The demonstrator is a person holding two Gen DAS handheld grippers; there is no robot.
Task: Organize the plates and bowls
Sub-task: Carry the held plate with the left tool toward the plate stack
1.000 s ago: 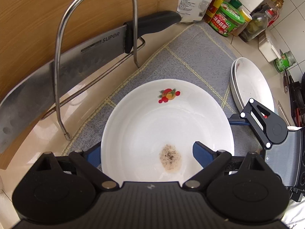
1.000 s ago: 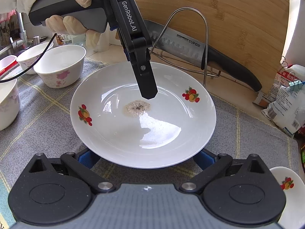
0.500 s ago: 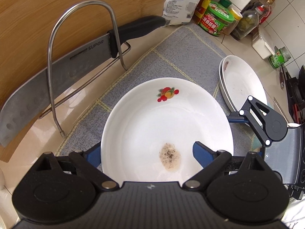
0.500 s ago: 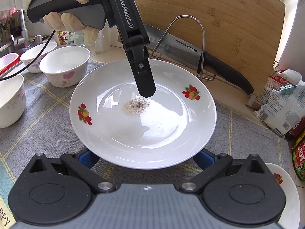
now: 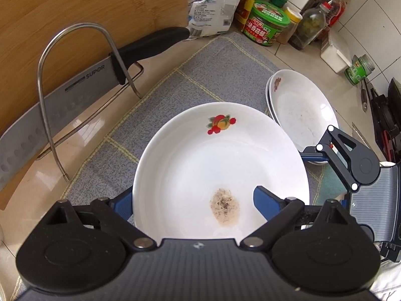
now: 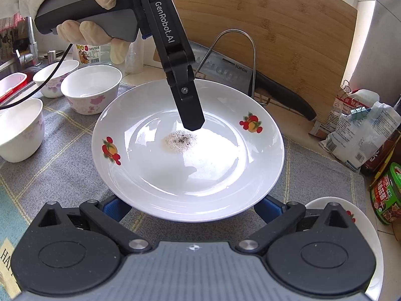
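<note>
Your left gripper [image 5: 193, 198] holds the white plate [image 5: 220, 165] by its rim: one blue finger [image 5: 265, 202] lies on the inside of the plate, and the other finger [image 5: 122, 202] shows under the rim on the left side. The jaws are closed on the plate edge, only as wide as the plate wall. In the right wrist view the left gripper [image 6: 191, 123] comes down from the far left, and its black finger ends just above the brown speckled stain [image 6: 179, 140] in the middle of the plate [image 6: 188, 175].

Your right gripper [image 6: 193, 205] is at the near rim of the same plate. Its two blue fingers [image 6: 115, 207] are wide apart and stay under the rim. If they press on the plate or only stand below it, I cannot tell from here.

The plate has fruit prints on its rim and it is above the grey checked mat [image 5: 220, 75]. To the right of it, a stack of white plates [image 5: 303, 110] lies on the mat edge, close to the plate you hold. On the far left in the right wrist view, three white bowls [image 6: 91, 87] with pink flowers stand on the mat.

Behind the plate, a large knife [image 5: 75, 85] rests in a wire rack [image 5: 75, 27], in front of a wooden cutting board [image 6: 288, 25]. Jars and bottles [image 5: 268, 25] stand in the far right corner.
</note>
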